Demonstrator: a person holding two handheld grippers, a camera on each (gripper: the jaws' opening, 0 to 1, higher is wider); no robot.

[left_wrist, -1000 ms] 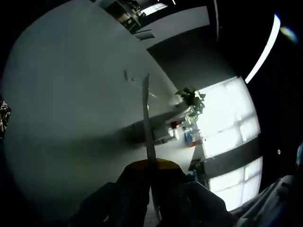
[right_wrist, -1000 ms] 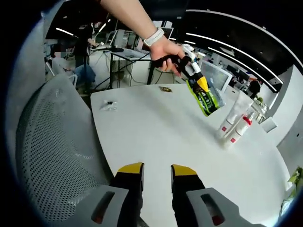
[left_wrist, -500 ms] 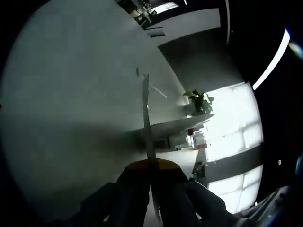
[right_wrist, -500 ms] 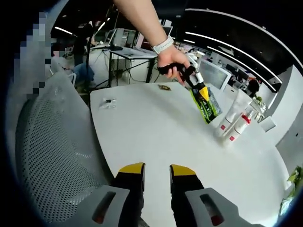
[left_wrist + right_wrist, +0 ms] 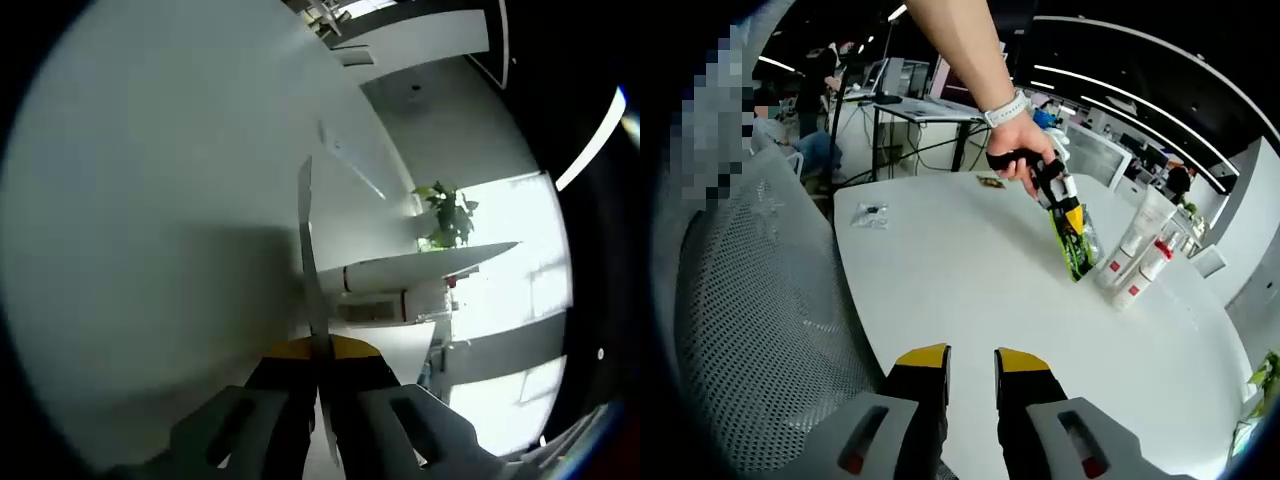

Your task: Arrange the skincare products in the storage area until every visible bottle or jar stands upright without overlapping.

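A green pouch (image 5: 1073, 245) hangs upright with its lower end at the white table (image 5: 970, 290), and my left gripper (image 5: 1069, 210), held by a person's hand, is shut on its top. Right beside it two white tubes with red labels (image 5: 1138, 232) (image 5: 1151, 266) stand upright. In the left gripper view the pouch (image 5: 306, 230) shows edge-on as a thin strip rising from my left gripper (image 5: 318, 345), with a white tube (image 5: 400, 272) just past it. My right gripper (image 5: 971, 358) hovers over the table's near edge, open with a narrow gap and nothing between its jaws.
A small clear packet (image 5: 870, 215) and a small dark item (image 5: 990, 181) lie on the table's far side. A grey mesh chair (image 5: 750, 330) stands to the left of the table. A small white box (image 5: 1206, 262) sits beyond the tubes. Desks and people are behind.
The left gripper has carried the pouch down and towards the tubes until its lower end reaches the table. The right gripper's jaws have drawn slightly closer.
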